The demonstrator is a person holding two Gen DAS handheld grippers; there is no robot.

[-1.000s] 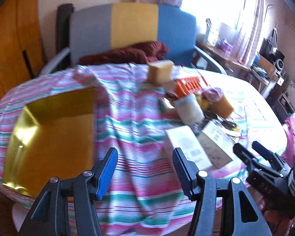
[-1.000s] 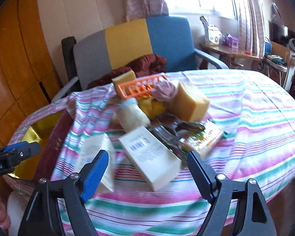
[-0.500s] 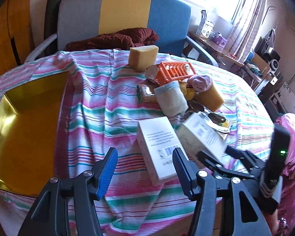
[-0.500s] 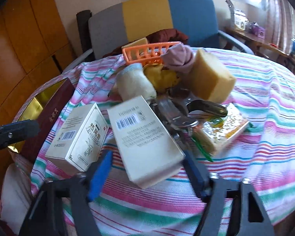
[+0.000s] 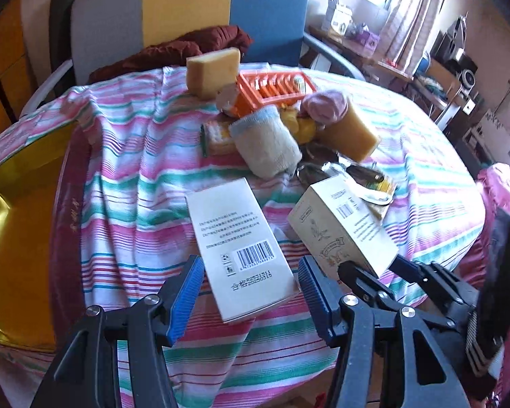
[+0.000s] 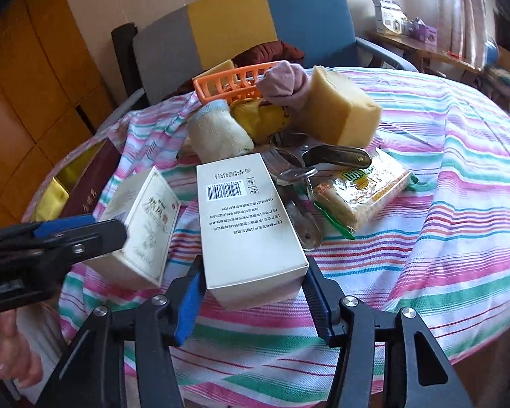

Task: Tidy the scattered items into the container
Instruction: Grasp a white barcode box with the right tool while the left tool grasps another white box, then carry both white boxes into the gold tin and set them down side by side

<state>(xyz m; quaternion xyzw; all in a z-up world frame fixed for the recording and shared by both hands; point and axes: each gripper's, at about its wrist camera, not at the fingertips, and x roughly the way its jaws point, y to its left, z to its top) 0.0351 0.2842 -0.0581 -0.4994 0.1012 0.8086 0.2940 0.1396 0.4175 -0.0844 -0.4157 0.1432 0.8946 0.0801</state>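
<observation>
- Left gripper [image 5: 248, 292], jaws apart, straddles a barcoded white box [image 5: 241, 244] on the striped tablecloth [image 5: 125, 183].
- Right gripper [image 6: 253, 294] brackets another white box [image 6: 251, 231]; contact unclear.
- Gold container [image 5: 20, 224] sits left.
- Scissors [image 6: 299, 183], sponges, socks crowd behind.

My left gripper [image 5: 248, 294] hangs open over the striped tablecloth [image 5: 129, 183], its blue pads either side of the near end of a white box [image 5: 241, 244] lying flat with its barcode up. Just right of it, my right gripper [image 5: 374, 272] has its fingers around a cream box [image 5: 340, 227]. The gold container [image 5: 17, 238] sits at far left. Behind lie sponges, socks and an orange basket [image 5: 272, 90].
</observation>
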